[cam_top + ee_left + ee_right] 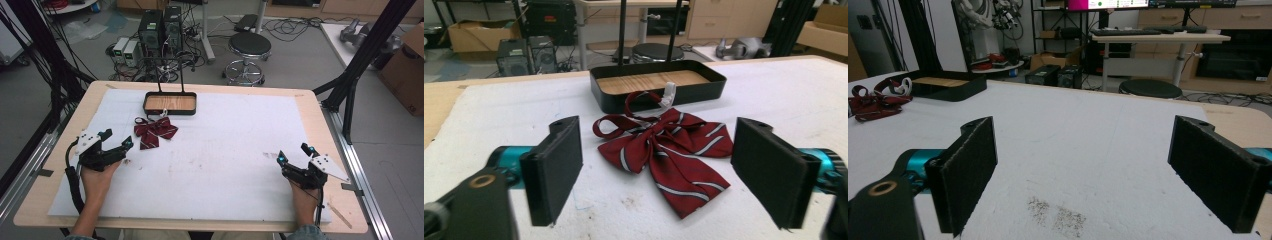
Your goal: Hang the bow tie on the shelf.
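Bow tie (664, 150): soft, light, floppy; we take it at the centre knot.
Left tool (656, 167): wide open, holding nothing.

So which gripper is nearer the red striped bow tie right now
Left. The left gripper sits just short of the bow tie, its open fingers aimed at it without touching. The right gripper rests far across the table, near the opposite edge.

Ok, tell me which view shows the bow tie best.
The left gripper view: the bow tie lies close and large, stripes and strap clear. The high view shows it small beside the tray; the right gripper view shows it far off at the edge.
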Demonstrator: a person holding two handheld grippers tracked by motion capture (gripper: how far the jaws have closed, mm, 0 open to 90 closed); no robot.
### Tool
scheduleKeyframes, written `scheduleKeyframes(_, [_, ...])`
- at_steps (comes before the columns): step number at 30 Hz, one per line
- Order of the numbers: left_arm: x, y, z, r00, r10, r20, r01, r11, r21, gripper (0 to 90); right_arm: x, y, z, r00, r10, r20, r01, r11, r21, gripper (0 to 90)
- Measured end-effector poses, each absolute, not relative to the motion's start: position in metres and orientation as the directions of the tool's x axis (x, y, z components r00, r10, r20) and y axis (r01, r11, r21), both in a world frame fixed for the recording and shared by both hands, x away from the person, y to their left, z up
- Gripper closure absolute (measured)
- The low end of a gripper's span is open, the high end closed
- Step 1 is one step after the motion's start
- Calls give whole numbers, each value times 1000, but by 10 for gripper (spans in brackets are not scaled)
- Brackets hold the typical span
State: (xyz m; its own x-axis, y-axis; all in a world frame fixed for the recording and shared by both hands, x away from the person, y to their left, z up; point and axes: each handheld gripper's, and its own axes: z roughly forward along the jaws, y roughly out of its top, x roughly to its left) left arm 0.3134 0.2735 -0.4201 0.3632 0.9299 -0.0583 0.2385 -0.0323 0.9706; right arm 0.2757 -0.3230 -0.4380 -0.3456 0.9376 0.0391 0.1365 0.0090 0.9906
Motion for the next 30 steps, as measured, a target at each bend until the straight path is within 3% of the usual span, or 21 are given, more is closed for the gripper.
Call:
scheduleKeyframes(16, [366, 264, -423, 394, 918, -53, 274, -62, 960, 253, 276, -323, -438, -345, 938, 39, 144, 11, 990, 114])
scheduleKeyframes(30, [419, 227, -439, 534, 846, -16, 351, -205, 914, 319, 276, -323, -439, -342, 939, 41, 147, 11, 989, 114])
